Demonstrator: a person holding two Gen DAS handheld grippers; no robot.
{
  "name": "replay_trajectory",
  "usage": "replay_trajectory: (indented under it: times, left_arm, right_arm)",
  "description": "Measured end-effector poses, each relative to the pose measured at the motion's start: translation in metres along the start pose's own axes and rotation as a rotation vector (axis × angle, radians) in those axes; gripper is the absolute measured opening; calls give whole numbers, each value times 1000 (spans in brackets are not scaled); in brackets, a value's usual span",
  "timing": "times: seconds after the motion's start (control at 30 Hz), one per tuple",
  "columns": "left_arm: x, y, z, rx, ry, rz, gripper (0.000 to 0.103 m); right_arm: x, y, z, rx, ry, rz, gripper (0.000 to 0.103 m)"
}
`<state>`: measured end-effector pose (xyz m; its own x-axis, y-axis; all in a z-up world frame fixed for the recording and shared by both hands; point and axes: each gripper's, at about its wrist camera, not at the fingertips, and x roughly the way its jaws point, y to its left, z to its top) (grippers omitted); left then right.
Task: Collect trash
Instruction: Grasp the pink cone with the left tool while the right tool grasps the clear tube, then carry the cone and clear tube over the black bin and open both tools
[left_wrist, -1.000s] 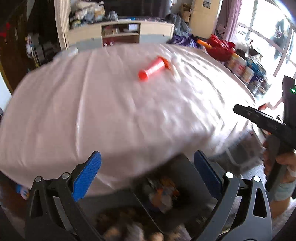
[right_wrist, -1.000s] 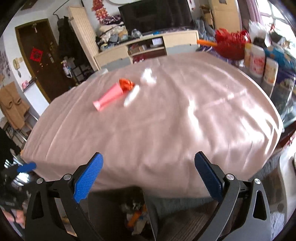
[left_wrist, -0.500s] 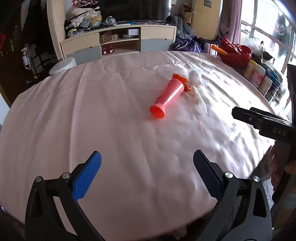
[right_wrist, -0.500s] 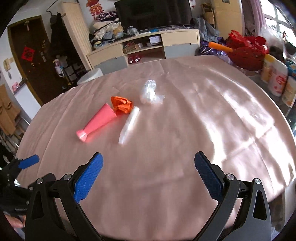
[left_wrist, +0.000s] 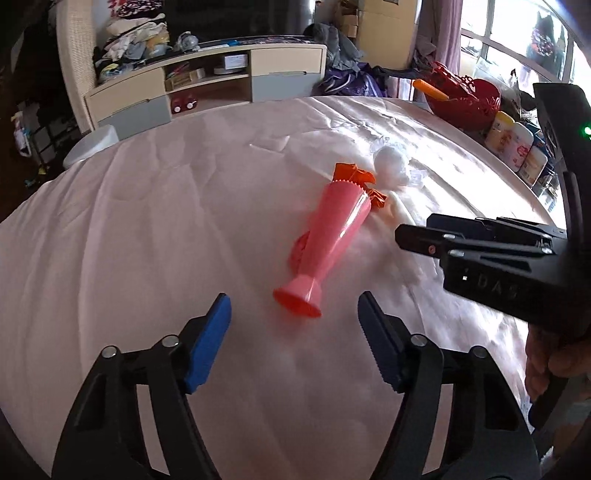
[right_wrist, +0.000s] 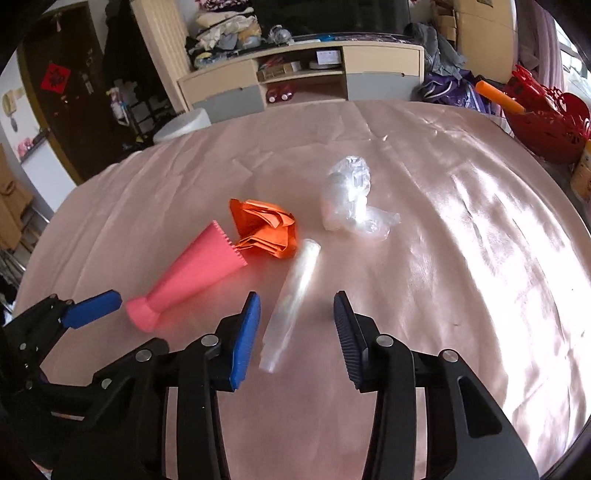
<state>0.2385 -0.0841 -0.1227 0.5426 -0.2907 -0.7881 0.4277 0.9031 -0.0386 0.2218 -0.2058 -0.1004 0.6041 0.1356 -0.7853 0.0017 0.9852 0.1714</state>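
Pink satin tablecloth carries the trash: pink cone ahead of the closing, empty left gripper; clear tube between the closing right gripper jaws, pads not yet touching; centre each item before squeezing

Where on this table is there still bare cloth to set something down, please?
The wide stretch of tablecloth right of the crumpled clear plastic is bare, as is the cloth left of the pink cone. The middle is crowded: cone, orange paper, clear tube and plastic lie close together, and both grippers, left and right, are closing there.
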Motion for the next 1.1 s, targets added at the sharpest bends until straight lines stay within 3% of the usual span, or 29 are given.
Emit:
replay_trajectory:
  times: [0.13, 0.2, 0.33, 0.4, 0.47, 0.8, 0.9, 1.1]
  left_arm:
    - [12, -2, 9, 14, 1, -4, 64]
    - [15, -4, 13, 22, 0, -16, 64]
    - [17, -10, 14, 65, 0, 19, 47]
    - [16, -13, 14, 79, 0, 16, 35]
    - [14, -13, 13, 83, 9, 13, 26]
    - [-23, -18, -20, 65, 52, -34, 26]
    - [-51, -20, -33, 38, 27, -56, 26]
    - [-121, -32, -54, 25, -53, -32, 26]
  right_arm:
    - [4, 3, 3, -32, -2, -30, 41]
    - [5, 5, 2, -49, -8, -49, 35]
    - [4, 6, -1, -79, -25, -73, 25]
    - [3, 3, -2, -81, -27, -54, 15]
    - [0, -4, -3, -57, -19, -18, 15]
    - [-37, -4, -32, -41, -11, 76, 15]
    - [-62, 1, -44, -64, -46, 89, 15]
    - [-115, 9, -70, -86, -111, 136, 15]
